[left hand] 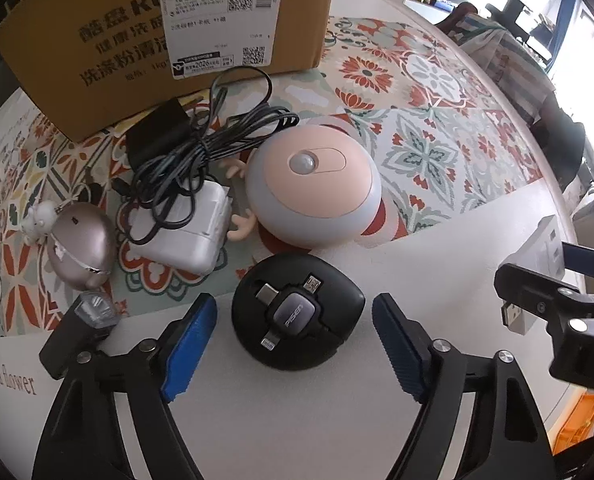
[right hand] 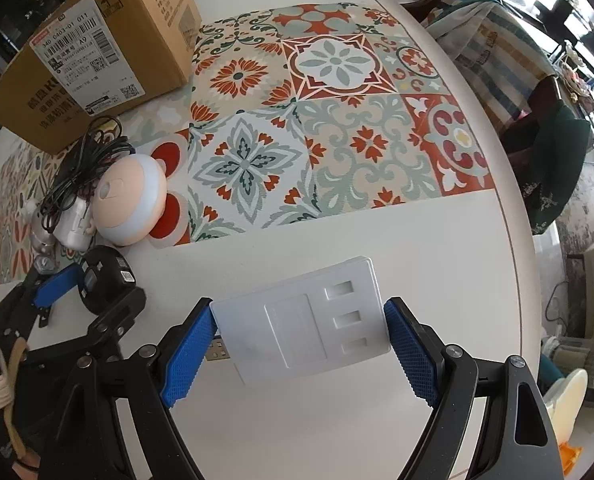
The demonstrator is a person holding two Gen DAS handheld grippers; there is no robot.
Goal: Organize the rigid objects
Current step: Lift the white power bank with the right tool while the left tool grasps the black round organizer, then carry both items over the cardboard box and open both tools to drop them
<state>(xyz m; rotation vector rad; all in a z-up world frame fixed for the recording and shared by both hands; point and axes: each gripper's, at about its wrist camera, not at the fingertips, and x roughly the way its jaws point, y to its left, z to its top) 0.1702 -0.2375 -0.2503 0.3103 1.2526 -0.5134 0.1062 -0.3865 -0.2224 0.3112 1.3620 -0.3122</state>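
left gripper (left hand: 295, 346): mine, pads spread either side of the black cable reel (left hand: 298, 312) at lower centre, gaps showing both sides, nothing gripped.
right gripper (right hand: 299, 342): mine, blue pads pressed on both ends of the white usb hub (right hand: 301, 322), lower centre, its plug poking out by the left pad.
worktop (right hand: 337, 236): white, patterned mat (right hand: 317, 120) across the upper half.
pile: pink round lamp (left hand: 313, 192), white adapter (left hand: 185, 236) under tangled black cable (left hand: 201, 140), rose-gold egg-shaped gadget (left hand: 83, 240), all left of centre.
cardboard box (left hand: 157, 36): upper left, standing on the mat.
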